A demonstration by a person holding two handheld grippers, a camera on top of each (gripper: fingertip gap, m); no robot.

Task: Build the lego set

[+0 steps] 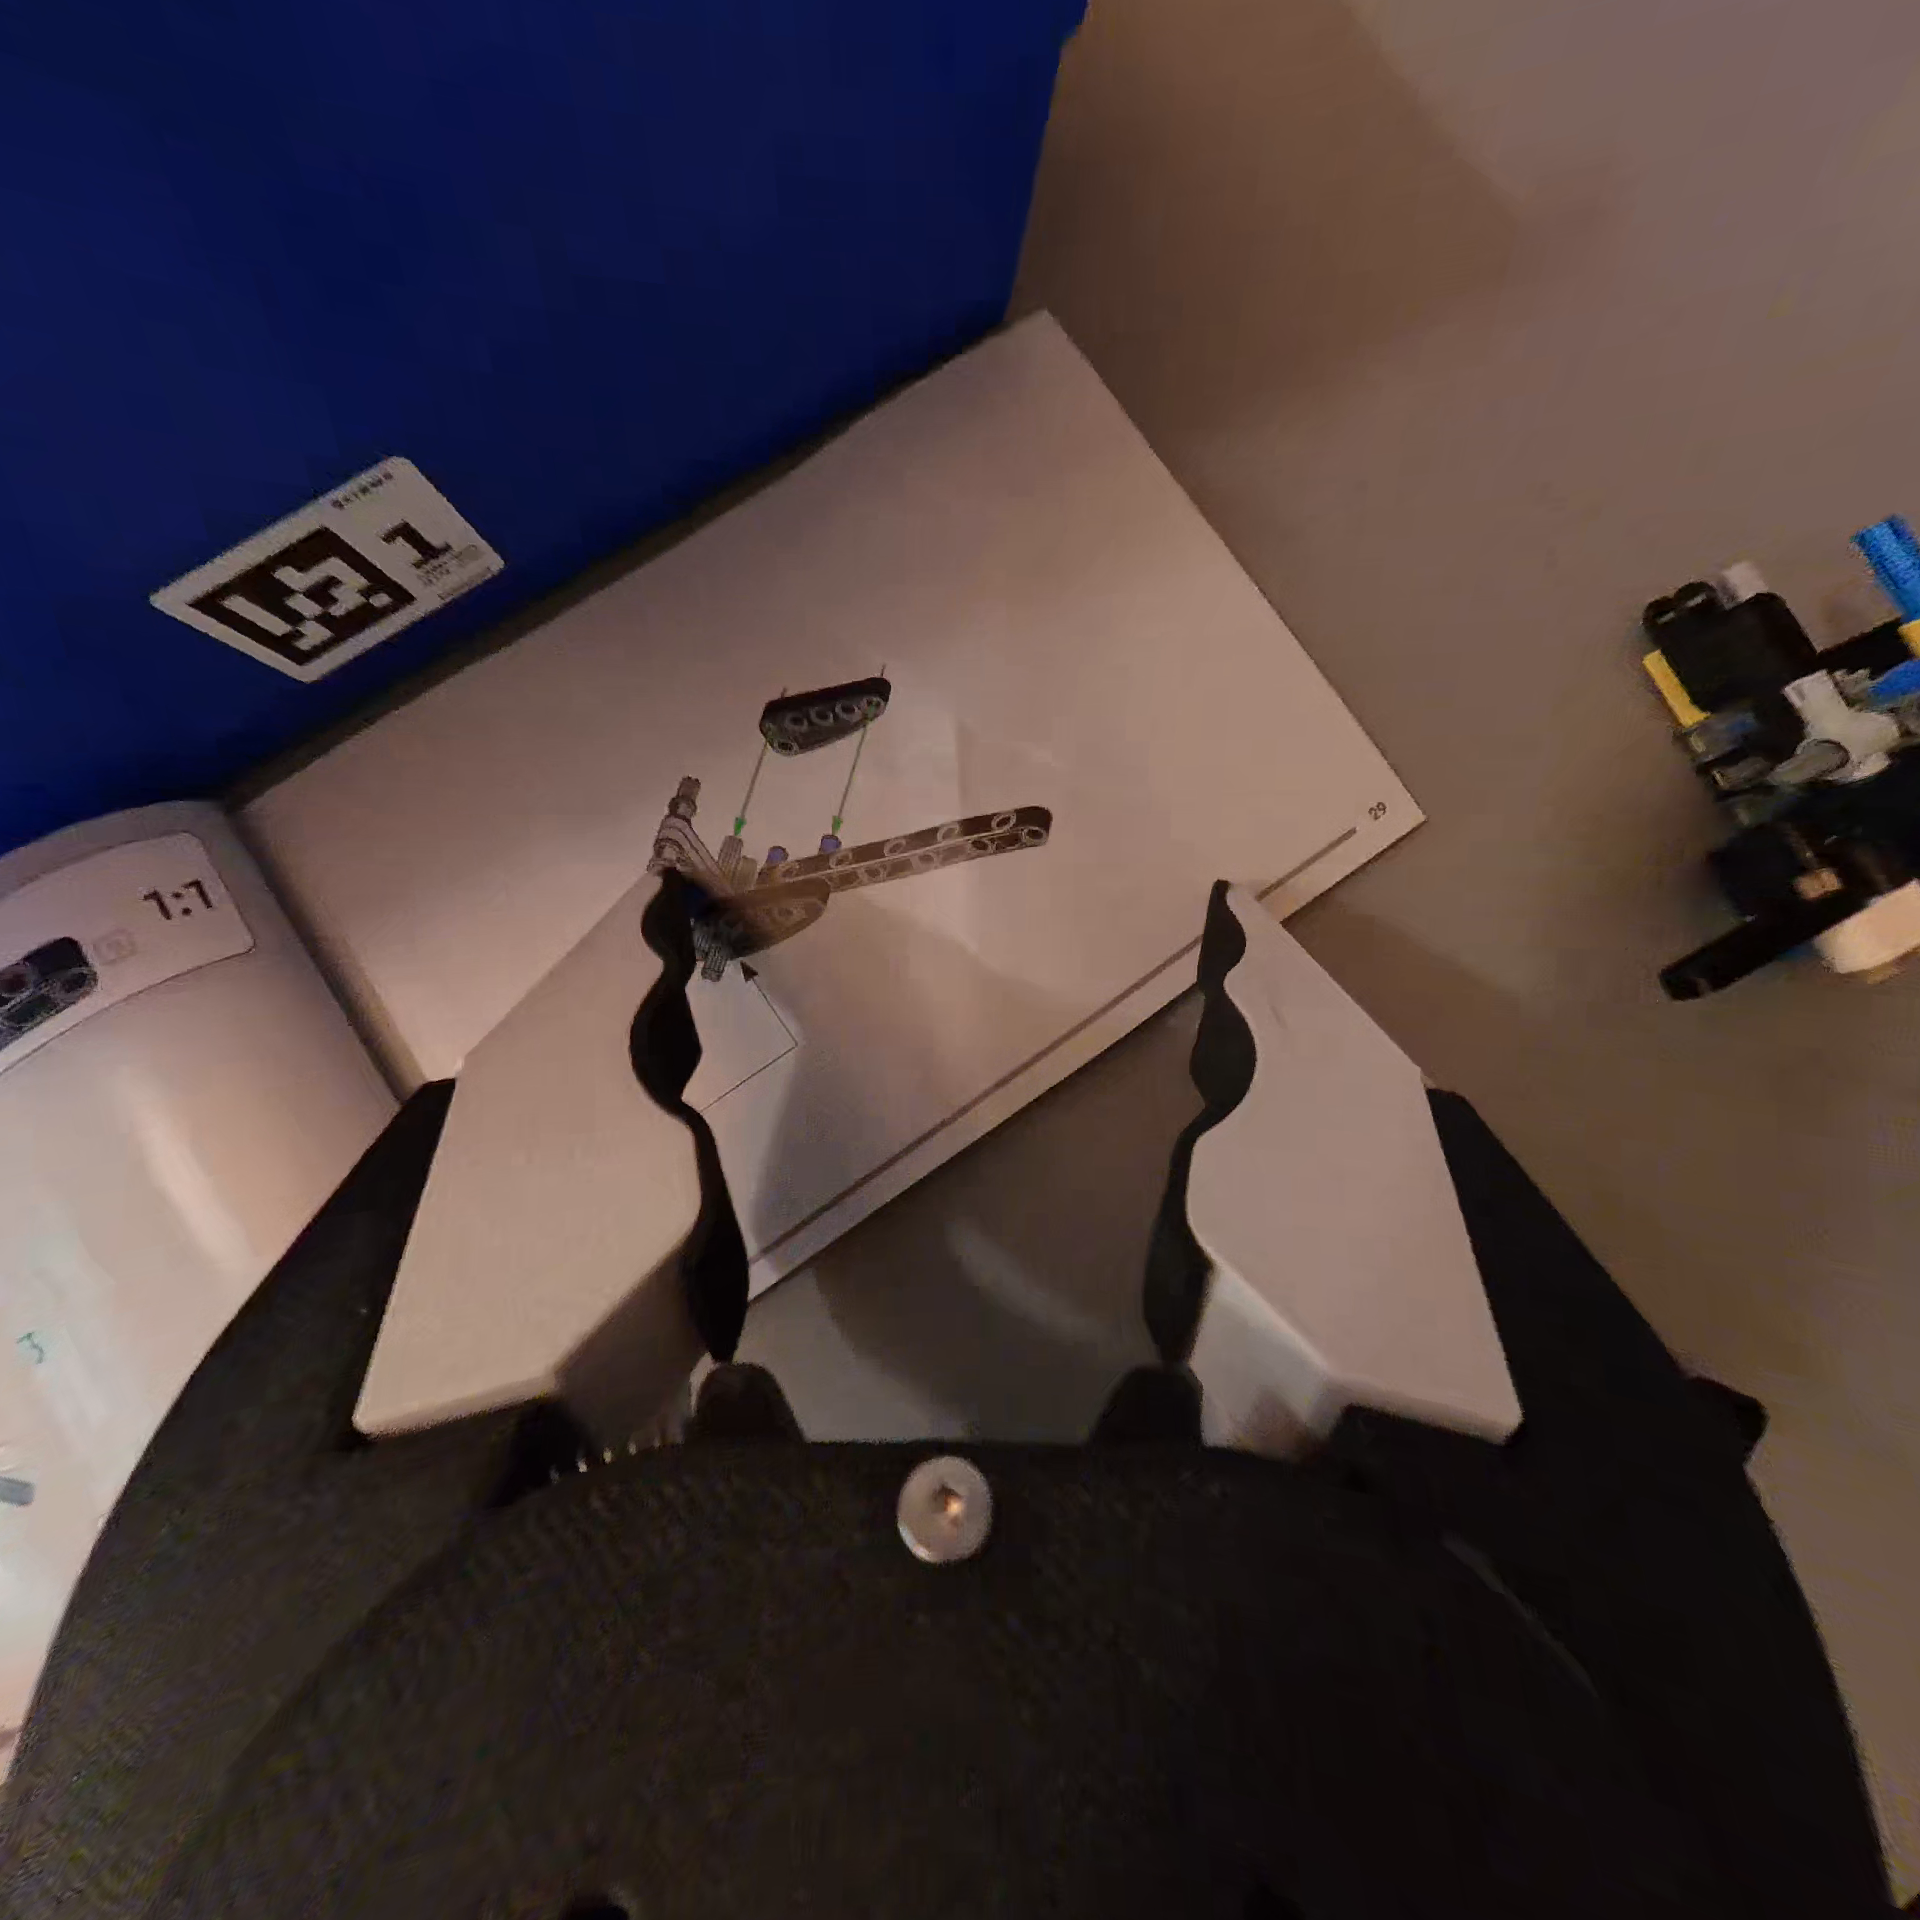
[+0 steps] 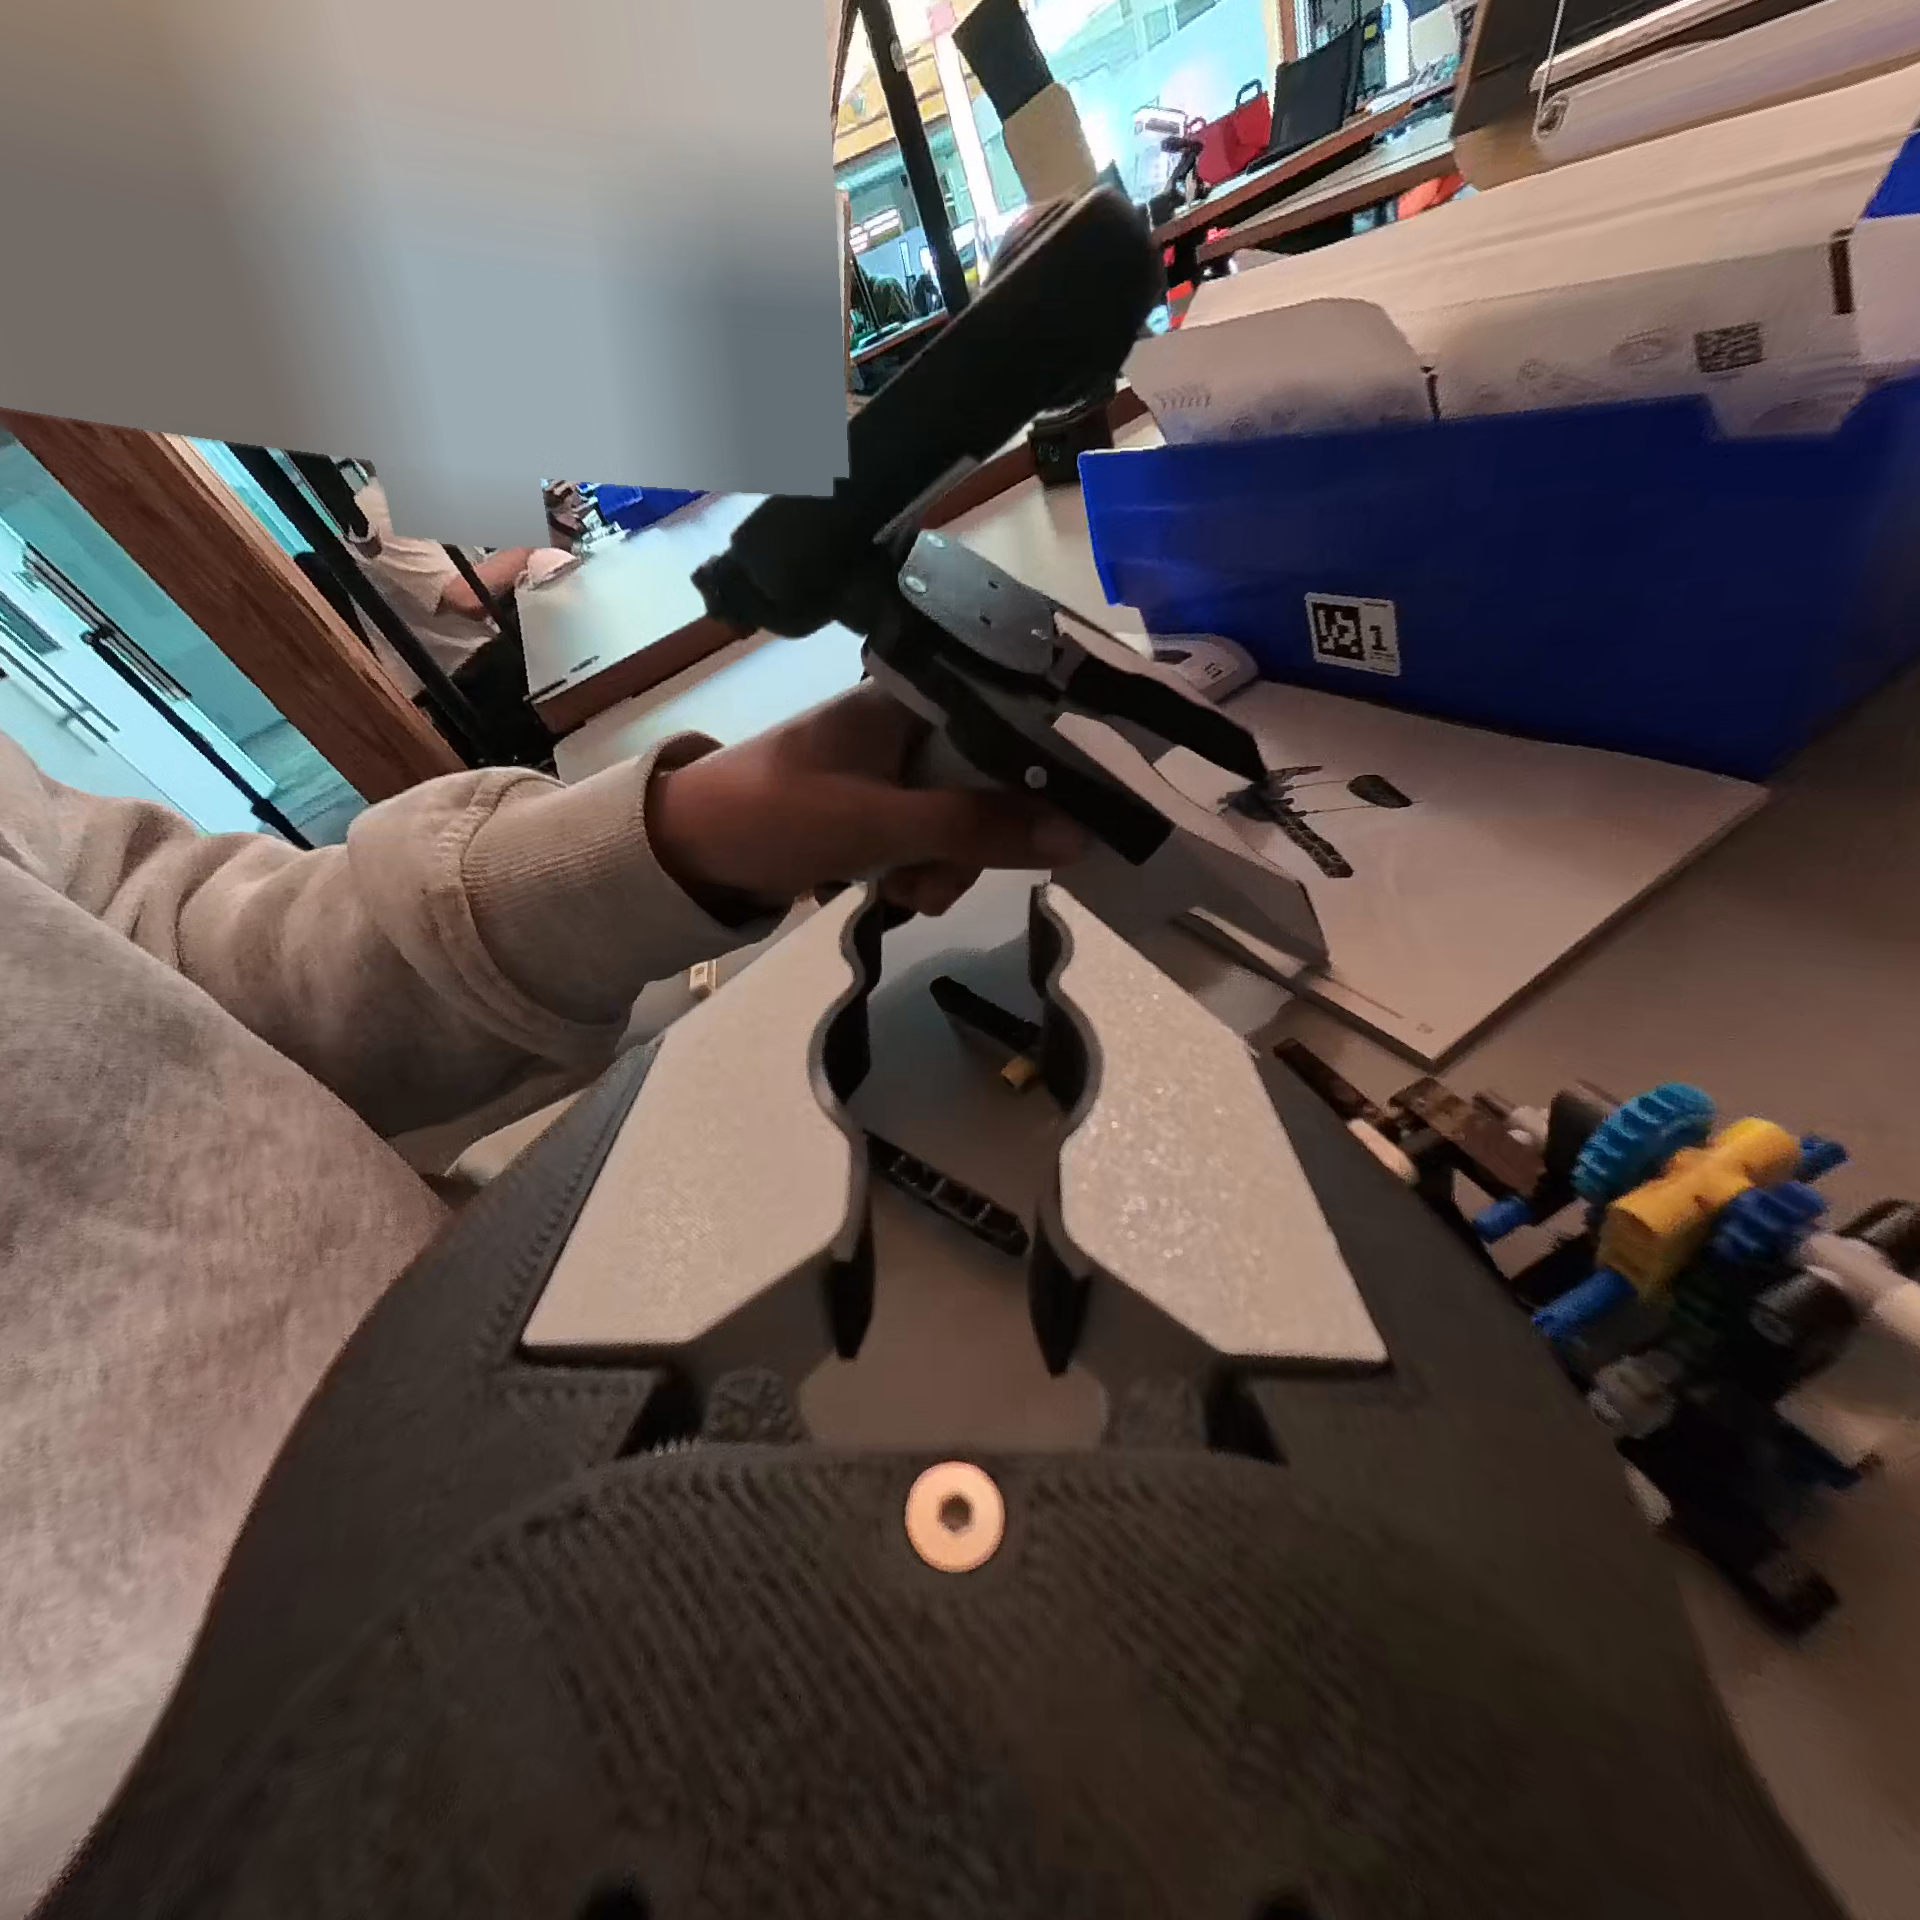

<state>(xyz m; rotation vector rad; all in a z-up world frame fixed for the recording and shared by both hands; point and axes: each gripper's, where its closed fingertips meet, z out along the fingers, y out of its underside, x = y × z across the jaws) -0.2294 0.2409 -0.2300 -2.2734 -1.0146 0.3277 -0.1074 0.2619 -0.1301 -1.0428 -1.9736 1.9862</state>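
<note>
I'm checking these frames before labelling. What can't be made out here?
- Left wrist view: the lego assembly is cut off by the right edge.
- Left wrist view: the instruction booklet is partly covered by the left gripper.
- Right wrist view: loose black pieces partly hidden behind the right gripper.

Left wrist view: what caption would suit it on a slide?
The open left gripper hovers over an open instruction booklet, with a part-built lego model off to the right.
</note>
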